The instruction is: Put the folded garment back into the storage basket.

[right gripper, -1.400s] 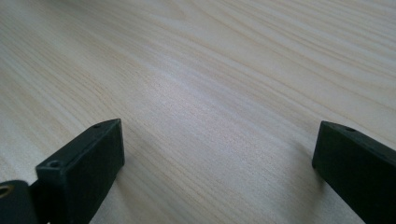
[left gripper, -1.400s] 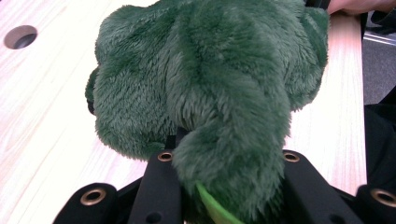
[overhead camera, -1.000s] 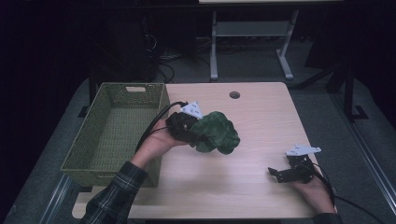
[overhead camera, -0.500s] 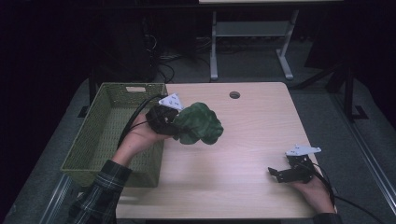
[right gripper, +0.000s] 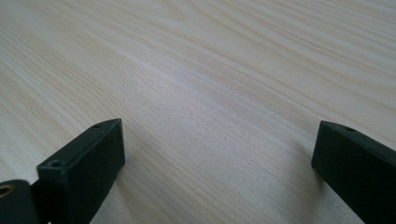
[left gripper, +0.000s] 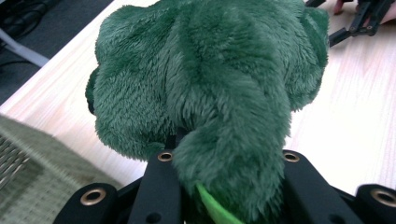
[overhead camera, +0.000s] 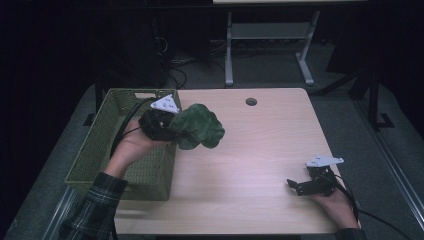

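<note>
Plush toy [overhead camera: 199,127]: dark green, fuzzy, lumpy, w/ rounded lobes and one longer limb or tail hanging toward the holding jaws; a bright green bit shows at the pinch in the left gripper view [left gripper: 219,88]. It's held off the table, above the left part of the top, just right of the basket's right wall.

Table [overhead camera: 260,150]: light wood. Wide bare stretch from centre to right edge and toward the far edge; lots of room there. Near edge has both forearms coming in. Floor drops away dark past the far and right edges.

Basket [overhead camera: 100,145]: olive green woven, rectangular, open top, sits at the table's left side, hanging partly past the left edge. Its right wall is the closest thing to the toy's left.

Left gripper [overhead camera: 167,127]: above the basket's right rim, jaws pinching the toy's limb between them.

Right gripper [overhead camera: 295,186]: near-right corner, low by the tabletop, well apart from the toy; jaws spread wide w/ bare wood between them in the right gripper view [right gripper: 215,154].

Small round hole [overhead camera: 251,101] in the top near the far edge.
</note>
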Motion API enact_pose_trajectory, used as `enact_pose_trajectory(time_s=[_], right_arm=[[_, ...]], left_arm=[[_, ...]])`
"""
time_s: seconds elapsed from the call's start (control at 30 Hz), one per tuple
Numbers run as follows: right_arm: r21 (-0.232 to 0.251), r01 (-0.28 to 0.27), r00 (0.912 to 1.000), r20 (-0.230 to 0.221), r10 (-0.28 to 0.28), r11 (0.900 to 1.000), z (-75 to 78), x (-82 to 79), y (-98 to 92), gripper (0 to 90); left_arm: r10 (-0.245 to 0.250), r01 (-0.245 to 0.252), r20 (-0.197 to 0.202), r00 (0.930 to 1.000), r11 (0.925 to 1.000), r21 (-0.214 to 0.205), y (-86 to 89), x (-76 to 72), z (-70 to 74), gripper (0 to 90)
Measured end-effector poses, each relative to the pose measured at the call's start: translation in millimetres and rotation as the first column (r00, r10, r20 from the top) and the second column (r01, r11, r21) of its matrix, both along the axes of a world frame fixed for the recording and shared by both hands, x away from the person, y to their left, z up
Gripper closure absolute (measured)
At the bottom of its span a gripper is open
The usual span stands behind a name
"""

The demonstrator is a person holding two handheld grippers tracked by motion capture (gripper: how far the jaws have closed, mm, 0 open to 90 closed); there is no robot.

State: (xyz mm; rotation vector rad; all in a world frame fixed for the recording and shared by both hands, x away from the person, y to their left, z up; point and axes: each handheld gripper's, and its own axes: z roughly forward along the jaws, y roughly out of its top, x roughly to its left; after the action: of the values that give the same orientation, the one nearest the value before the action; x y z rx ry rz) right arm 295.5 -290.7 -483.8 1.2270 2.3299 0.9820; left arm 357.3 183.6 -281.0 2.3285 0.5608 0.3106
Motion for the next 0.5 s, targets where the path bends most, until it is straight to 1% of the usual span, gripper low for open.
enact_pose_trajectory(time_s=[0.27, 0.5], right_arm=[[0.0, 0.0, 1.0, 0.0, 0.0, 1.0, 0.0, 0.0, 0.0, 2.3], [0.0, -0.001, 1.0, 0.0, 0.001, 1.0, 0.0, 0.0, -0.1, 2.3]], left_arm=[[0.055, -0.055, 0.015, 0.9984, 0.9985, -0.005, 25.6, -1.7, 6.8, 72.7], [0.105, -0.105, 0.025, 0.9941, 0.9944, 0.0, 46.6, -3.2, 8.3, 72.6]])
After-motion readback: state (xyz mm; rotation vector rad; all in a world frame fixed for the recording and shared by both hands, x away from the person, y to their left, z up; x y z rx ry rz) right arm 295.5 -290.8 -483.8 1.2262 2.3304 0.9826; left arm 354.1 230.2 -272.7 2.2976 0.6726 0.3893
